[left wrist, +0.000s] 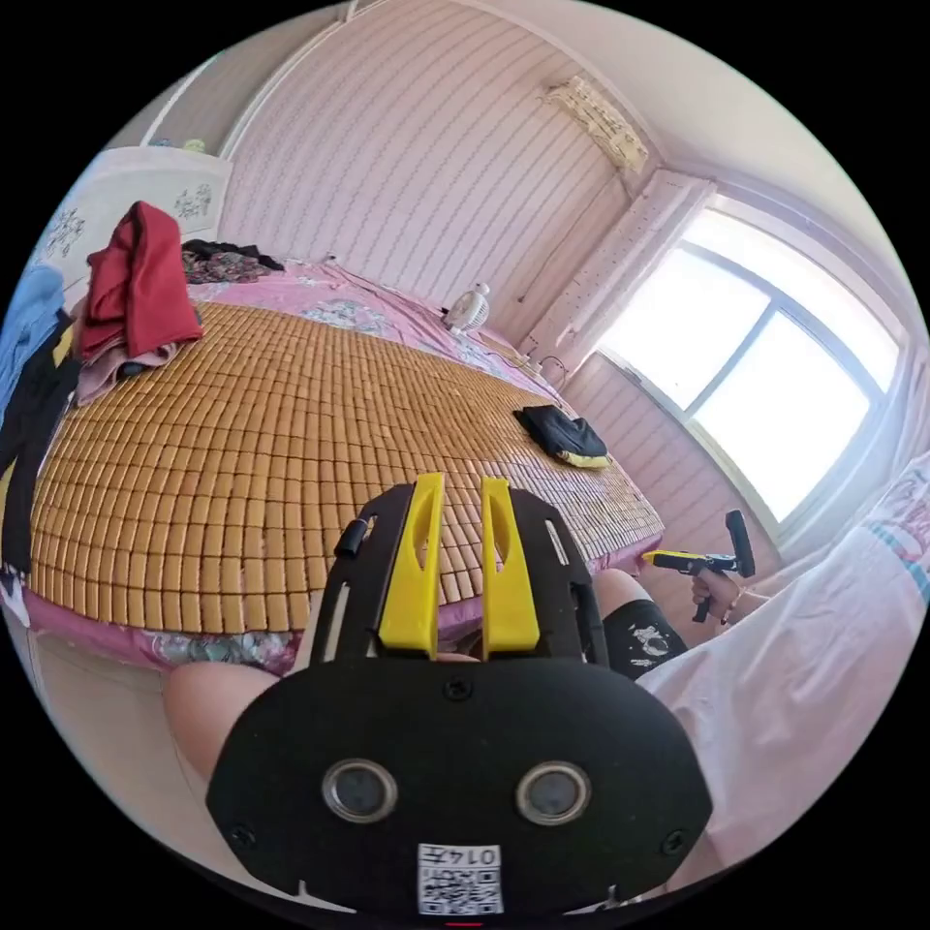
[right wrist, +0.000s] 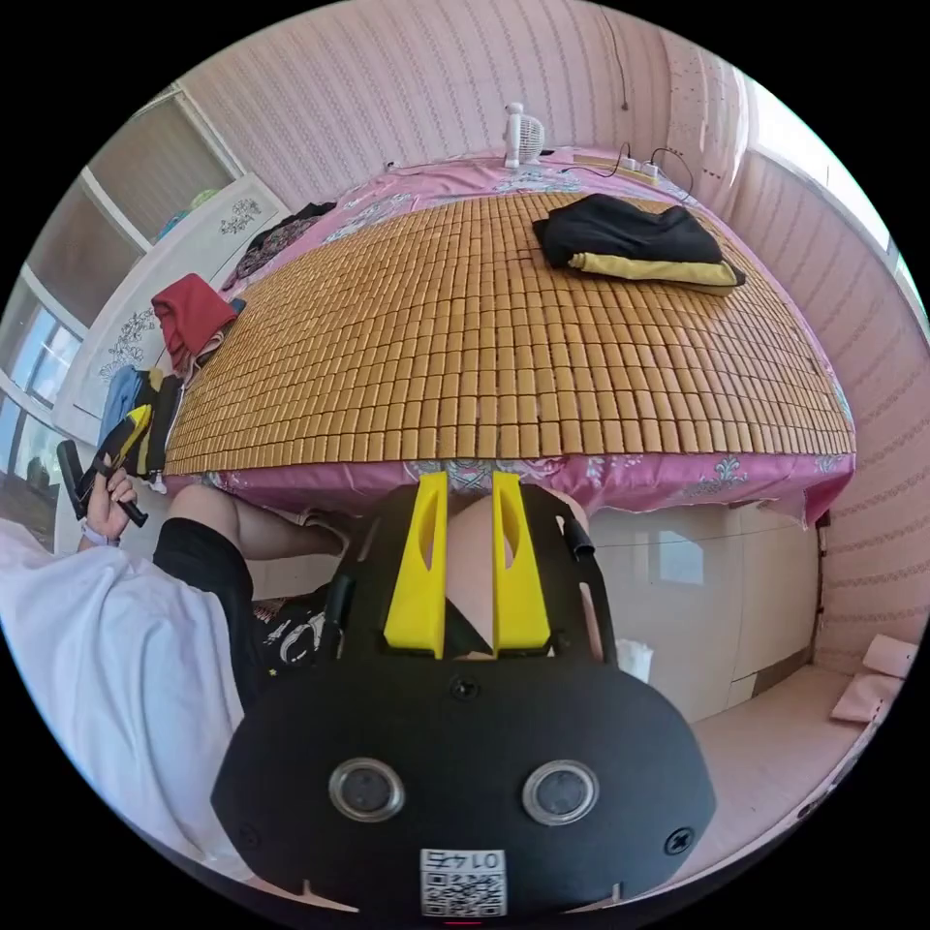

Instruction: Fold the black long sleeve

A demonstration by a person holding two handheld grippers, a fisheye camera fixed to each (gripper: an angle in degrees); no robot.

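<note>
A folded black garment with a yellow edge [left wrist: 567, 436] [right wrist: 635, 242] lies on the bamboo mat [left wrist: 242, 436] [right wrist: 436, 329] near the bed's window-side corner. My left gripper [left wrist: 462, 481] hovers off the bed's near edge, above the person's legs; its yellow jaws stand a little apart with nothing between them. My right gripper [right wrist: 468, 477] is held the same way, open and empty, short of the bed edge. Each gripper also appears in the other's view, in a hand: the right gripper [left wrist: 659, 558] and the left gripper [right wrist: 136, 418]. Both are well away from the garment.
A heap of clothes topped by a red garment [left wrist: 140, 281] [right wrist: 194, 310] sits at the mat's far corner, with blue and black pieces [left wrist: 24, 387] hanging beside it. A small white fan [left wrist: 472, 308] [right wrist: 523, 131] stands at the head. The person's white sleeve [left wrist: 804, 659] is close.
</note>
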